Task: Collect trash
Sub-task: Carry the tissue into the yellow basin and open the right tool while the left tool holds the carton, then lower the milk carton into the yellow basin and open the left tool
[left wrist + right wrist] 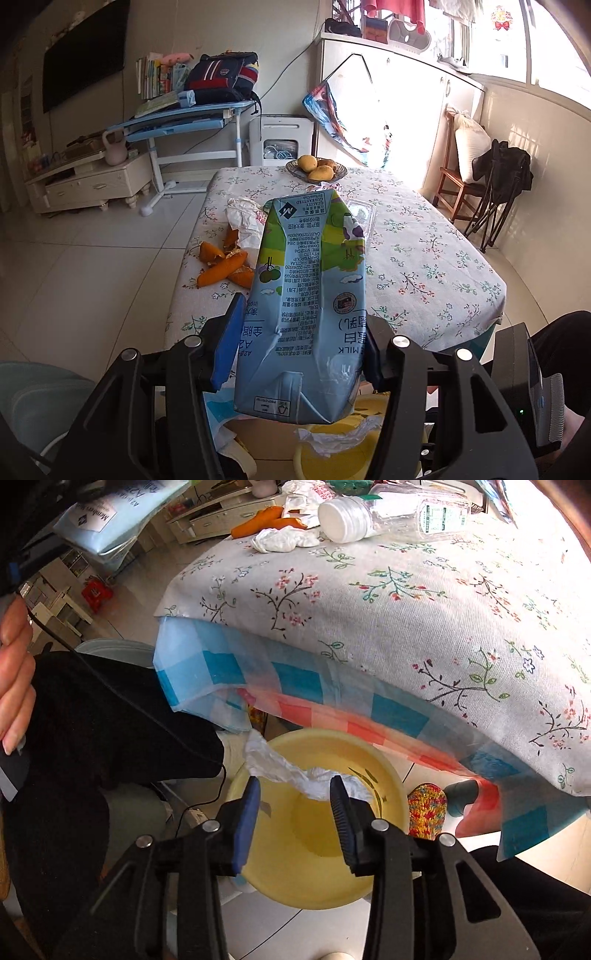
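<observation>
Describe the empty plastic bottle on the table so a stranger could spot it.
On the floral tablecloth, look near its far end. The clear bottle lies on its side beside crumpled white tissue and orange peels; only it is see-through, with a white cap.

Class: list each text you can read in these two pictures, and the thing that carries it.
"MILK", upside down: milk carton in the left gripper.
"QUALITY GUARANTEED", upside down: same carton.
Carton's small print: too small.
Clear plastic bottle, green label: blurred.

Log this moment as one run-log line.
left gripper: shut on milk carton | right gripper: open above yellow bin | tissue: on bin rim
</observation>
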`<state>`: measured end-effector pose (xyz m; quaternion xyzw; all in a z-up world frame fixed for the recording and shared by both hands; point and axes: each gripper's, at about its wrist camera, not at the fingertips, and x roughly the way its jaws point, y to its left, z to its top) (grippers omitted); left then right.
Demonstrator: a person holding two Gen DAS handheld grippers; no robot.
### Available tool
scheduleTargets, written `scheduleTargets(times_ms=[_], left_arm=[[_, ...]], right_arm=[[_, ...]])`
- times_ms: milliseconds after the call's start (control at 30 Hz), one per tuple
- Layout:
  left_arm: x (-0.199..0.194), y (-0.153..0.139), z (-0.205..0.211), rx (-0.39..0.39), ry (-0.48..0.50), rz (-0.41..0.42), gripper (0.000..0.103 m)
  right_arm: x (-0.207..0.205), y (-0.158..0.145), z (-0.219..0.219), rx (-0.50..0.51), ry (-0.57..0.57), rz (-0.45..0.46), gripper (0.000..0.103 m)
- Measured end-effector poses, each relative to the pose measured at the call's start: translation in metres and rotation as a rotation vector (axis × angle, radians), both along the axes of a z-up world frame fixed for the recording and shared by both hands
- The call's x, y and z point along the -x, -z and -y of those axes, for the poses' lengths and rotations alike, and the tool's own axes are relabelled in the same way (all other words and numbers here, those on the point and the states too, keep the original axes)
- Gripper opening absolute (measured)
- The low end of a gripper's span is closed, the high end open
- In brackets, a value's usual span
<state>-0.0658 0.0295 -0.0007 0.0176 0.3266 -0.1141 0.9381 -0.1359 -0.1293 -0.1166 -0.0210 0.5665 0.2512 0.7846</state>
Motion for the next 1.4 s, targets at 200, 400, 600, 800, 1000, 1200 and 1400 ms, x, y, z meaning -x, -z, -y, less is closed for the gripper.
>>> scheduleTargets(times_ms=[200,400,600,800,1000,1200,1400], left_arm=[[0.008,0.001,0.000,0.003,0.003,0.003,0.053],[0.012,0.007,0.006,-0.004,0.023,-0.017,0.053],[0.018,0.025,0.019,-0.024,0.074,-0.078,0.053],[0.030,0.051,0.039,-0.076,0.151,-0.151,0.053],[0.044,0.076,0.062,-0.151,0.234,-0.220,0.053],[0.057,0.109,0.084,-0.254,0.375,-0.352,0.059],[0.066,0.106,0.087,-0.291,0.408,-0.322,0.074]], right_arm=[[-0.003,-0.010,0.009,-0.010,0.057,0.060,0.048],[-0.007,-0.042,0.036,-0.080,0.201,0.222,0.059],[-0.009,-0.062,0.067,-0.116,0.363,0.326,0.064],[-0.010,-0.074,0.089,-0.149,0.483,0.378,0.067],[-0.013,-0.077,0.090,-0.160,0.494,0.394,0.067],[-0.009,-0.079,0.085,-0.167,0.479,0.407,0.070],[-0.007,-0.080,0.082,-0.175,0.470,0.410,0.070]])
